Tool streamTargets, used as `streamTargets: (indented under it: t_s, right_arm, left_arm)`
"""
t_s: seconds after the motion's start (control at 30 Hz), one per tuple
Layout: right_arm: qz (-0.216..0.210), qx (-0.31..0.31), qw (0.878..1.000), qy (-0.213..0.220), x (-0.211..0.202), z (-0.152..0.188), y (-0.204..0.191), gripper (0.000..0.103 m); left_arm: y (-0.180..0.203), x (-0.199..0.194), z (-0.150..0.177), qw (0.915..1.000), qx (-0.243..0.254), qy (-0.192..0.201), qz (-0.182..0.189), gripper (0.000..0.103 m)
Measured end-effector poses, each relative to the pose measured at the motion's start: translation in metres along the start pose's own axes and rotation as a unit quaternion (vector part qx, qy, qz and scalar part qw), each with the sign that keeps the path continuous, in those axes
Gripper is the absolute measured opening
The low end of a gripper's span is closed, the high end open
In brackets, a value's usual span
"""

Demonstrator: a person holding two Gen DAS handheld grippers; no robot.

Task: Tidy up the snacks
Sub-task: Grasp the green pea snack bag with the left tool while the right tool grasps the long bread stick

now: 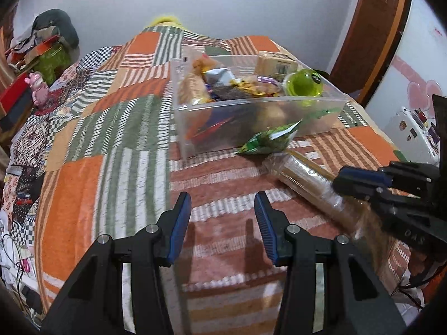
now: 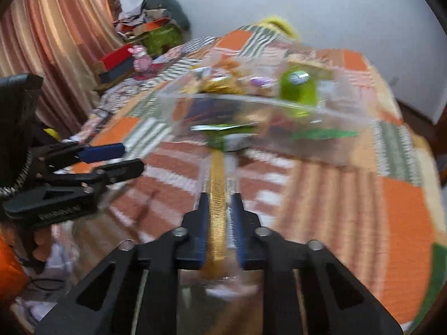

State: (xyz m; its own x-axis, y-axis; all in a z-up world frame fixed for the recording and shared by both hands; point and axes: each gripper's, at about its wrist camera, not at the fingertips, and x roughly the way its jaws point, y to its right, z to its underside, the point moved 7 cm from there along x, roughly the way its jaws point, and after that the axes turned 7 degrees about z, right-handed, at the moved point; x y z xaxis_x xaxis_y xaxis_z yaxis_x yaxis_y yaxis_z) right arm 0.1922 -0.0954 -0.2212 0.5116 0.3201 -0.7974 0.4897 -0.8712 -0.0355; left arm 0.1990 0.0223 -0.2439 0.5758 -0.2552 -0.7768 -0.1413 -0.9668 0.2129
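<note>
A clear plastic bin [image 1: 332,103] sits on the patchwork bedspread, filled with snack packets and a green round container [image 1: 304,83]. A green snack packet [image 1: 268,139] lies just in front of the bin. A long clear-wrapped biscuit roll with a gold strip [image 1: 304,178] lies to its right. My right gripper [image 2: 219,198] is shut on this biscuit roll [image 2: 218,173]; it also shows in the left wrist view [image 1: 360,181]. My left gripper [image 1: 223,198] is open and empty above the bedspread, left of the roll; it also shows in the right wrist view [image 2: 123,156].
The bedspread [image 1: 111,139] covers the whole bed. Boxes, a pink toy [image 1: 37,86] and piled clothes stand at the far left. A wooden door [image 1: 374,28] and a white fridge [image 1: 413,136] are at the right. A curtain [image 2: 50,33] hangs at the left.
</note>
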Motion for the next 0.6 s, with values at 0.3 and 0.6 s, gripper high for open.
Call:
streamTargets:
  t_s: [0.3,0.6]
  right_arm:
    - [-0.006,-0.003,1.000,-0.010,0.007,0.000,0.004,0.034]
    - [-0.014,-0.025,0.999,-0.029,0.032,0.003,-0.007,0.041]
  left_arm:
    - [0.016,0.013,-0.008,0.9999,0.010,-0.002,0.006,0.047]
    - [0.009,0.018,-0.007,0.9998,0.001,-0.012,0.013,0.050]
